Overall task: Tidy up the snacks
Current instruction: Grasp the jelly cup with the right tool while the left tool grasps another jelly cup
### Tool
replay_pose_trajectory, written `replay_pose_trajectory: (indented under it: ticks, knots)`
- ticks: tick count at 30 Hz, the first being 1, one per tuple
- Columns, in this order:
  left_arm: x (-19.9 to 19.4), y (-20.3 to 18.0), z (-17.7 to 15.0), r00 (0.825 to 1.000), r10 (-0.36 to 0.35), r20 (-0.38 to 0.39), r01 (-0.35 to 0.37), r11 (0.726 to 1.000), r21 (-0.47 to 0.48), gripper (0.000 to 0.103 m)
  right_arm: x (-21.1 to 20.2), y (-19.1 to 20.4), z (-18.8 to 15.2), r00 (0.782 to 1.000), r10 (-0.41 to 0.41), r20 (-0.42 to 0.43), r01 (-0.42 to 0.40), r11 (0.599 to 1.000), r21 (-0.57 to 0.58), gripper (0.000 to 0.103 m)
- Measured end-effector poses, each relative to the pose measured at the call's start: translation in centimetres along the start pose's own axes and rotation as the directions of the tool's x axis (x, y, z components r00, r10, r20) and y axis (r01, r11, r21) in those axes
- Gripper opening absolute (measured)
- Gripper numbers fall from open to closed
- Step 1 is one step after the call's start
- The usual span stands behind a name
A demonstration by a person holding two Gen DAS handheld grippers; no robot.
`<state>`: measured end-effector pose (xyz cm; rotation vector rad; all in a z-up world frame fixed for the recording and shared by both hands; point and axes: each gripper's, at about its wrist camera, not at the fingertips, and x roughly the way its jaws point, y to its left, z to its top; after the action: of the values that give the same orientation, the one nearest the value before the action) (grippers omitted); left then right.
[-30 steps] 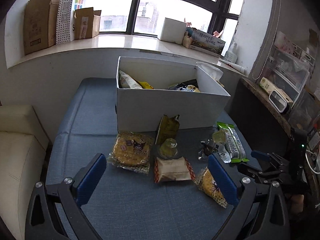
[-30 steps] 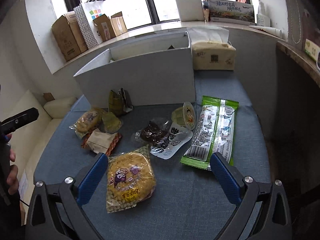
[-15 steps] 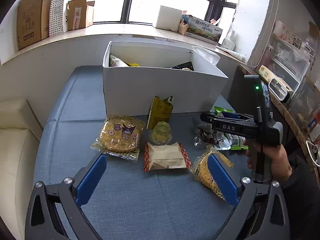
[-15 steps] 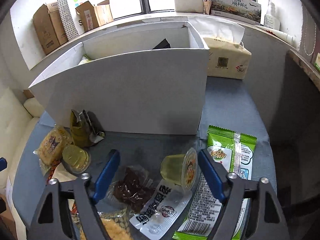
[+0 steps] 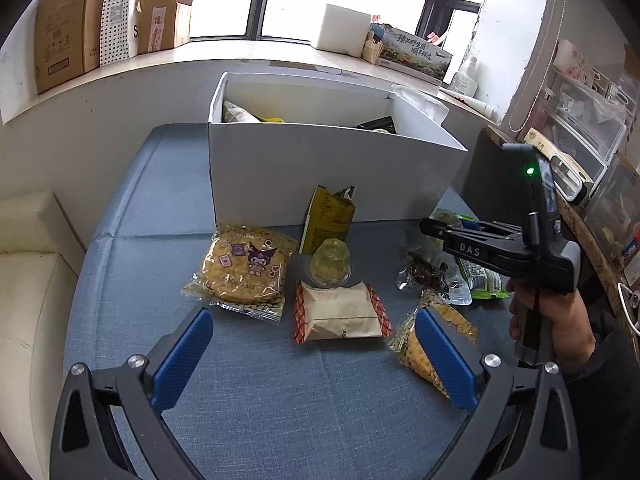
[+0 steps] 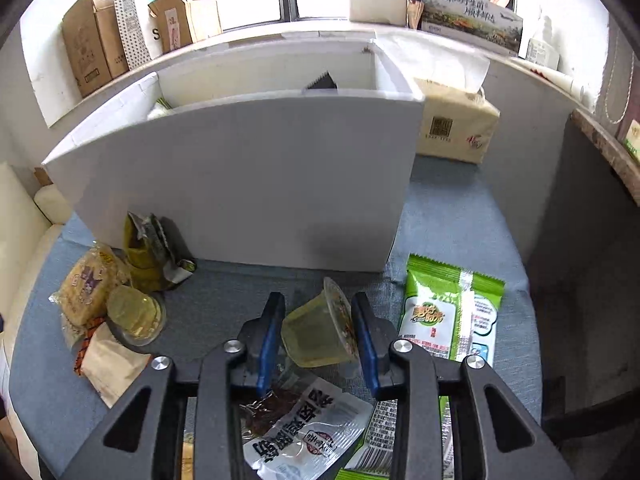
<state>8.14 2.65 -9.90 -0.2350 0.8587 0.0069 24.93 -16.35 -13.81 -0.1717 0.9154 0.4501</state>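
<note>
A white box (image 5: 320, 168) with some snacks inside stands at the back of the blue table; it also shows in the right wrist view (image 6: 248, 176). My right gripper (image 6: 319, 322) is shut on a tipped jelly cup (image 6: 316, 332) in front of the box. My left gripper (image 5: 312, 344) is open and empty above a beige and red cake packet (image 5: 340, 314). Nearby lie a round cookie pack (image 5: 244, 268), a second jelly cup (image 5: 330, 260), a yellow-green pouch (image 5: 328, 216) and a yellow cookie pack (image 5: 424, 352).
A green wafer pack (image 6: 452, 312), a white meat-snack packet (image 6: 304, 436) and a tissue pack (image 6: 452, 128) lie by the right gripper. Cardboard boxes (image 5: 64, 28) stand on the windowsill. A cream cushion (image 5: 28, 312) is at the left; a cluttered shelf (image 5: 580, 120) at the right.
My right gripper has moved forward and down to the tipped jelly cup and shut on it. My left gripper has stayed open and shifted slightly closer to the snacks.
</note>
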Motion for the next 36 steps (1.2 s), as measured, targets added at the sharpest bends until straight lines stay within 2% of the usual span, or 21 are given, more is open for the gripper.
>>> replay_pose_trajectory:
  ticks: [5, 10, 14, 19, 20, 21, 22, 24, 25, 26, 30, 32, 36]
  knots:
    - [2.0, -0.8, 0.8, 1.0, -0.018, -0.021, 0.018, 0.999, 0.031, 0.103, -4.1, 0.4, 0.2, 0.996, 0.015, 0.087, -0.013, 1.0, -0.021, 0.037]
    - [5.0, -2.1, 1.9, 0.998, -0.017, -0.057, 0.021, 0.998, 0.067, 0.103, -8.8, 1.0, -0.8, 0.986, 0.069, 0.152, -0.064, 0.997, -0.034, 0.037]
    - [7.1, -3.2, 2.5, 0.997, 0.002, -0.075, 0.006, 0.995, 0.104, 0.103, -11.8, 1.2, -2.0, 0.98, 0.084, 0.181, -0.075, 0.996, -0.057, 0.037]
    - [9.6, -4.1, 3.1, 0.994, 0.055, -0.094, -0.041, 0.987, 0.153, 0.102, -12.9, 0.9, -3.0, 0.979, 0.113, 0.169, -0.105, 0.993, -0.051, 0.037]
    - [10.1, -4.0, 3.2, 0.993, 0.061, -0.1, -0.045, 0.987, 0.157, 0.099, -12.9, 0.7, -3.3, 0.98, 0.109, 0.168, -0.102, 0.994, -0.049, 0.037]
    - [10.4, -4.0, 3.3, 0.992, 0.065, -0.105, -0.048, 0.986, 0.158, 0.088, -12.9, 0.6, -3.5, 0.98, 0.111, 0.165, -0.105, 0.994, -0.043, 0.037]
    - [10.9, -3.9, 3.4, 0.99, 0.078, -0.118, -0.059, 0.986, 0.158, 0.082, -12.9, 0.4, -3.7, 0.98, 0.114, 0.165, -0.109, 0.993, -0.037, 0.037]
    - [11.7, -3.6, 3.4, 0.984, 0.103, -0.147, -0.079, 0.985, 0.156, 0.055, -13.0, 0.2, -4.1, 0.981, 0.108, 0.16, -0.105, 0.994, -0.031, 0.037]
    - [12.0, -3.5, 3.4, 0.982, 0.108, -0.157, -0.083, 0.984, 0.155, 0.044, -13.0, 0.1, -4.2, 0.981, 0.108, 0.159, -0.105, 0.994, -0.027, 0.037]
    - [11.9, -3.5, 3.3, 0.982, 0.108, -0.153, -0.084, 0.984, 0.158, 0.039, -12.9, 0.0, -4.2, 0.981, 0.111, 0.157, -0.109, 0.994, -0.025, 0.037]
    - [10.9, -3.9, 2.9, 0.988, 0.094, -0.122, -0.069, 0.979, 0.192, 0.038, -12.7, -0.4, -4.3, 0.982, 0.109, 0.152, -0.108, 0.994, -0.014, 0.037]
    - [10.3, -4.1, 2.9, 0.992, 0.062, -0.111, -0.04, 0.982, 0.186, 0.038, -12.5, -0.4, -4.4, 0.984, 0.105, 0.146, -0.104, 0.995, -0.014, 0.037]
    - [8.4, -4.8, 3.0, 0.996, 0.045, -0.074, -0.03, 0.981, 0.19, 0.038, -12.4, -0.5, -4.6, 0.983, 0.108, 0.146, -0.109, 0.994, -0.002, 0.037]
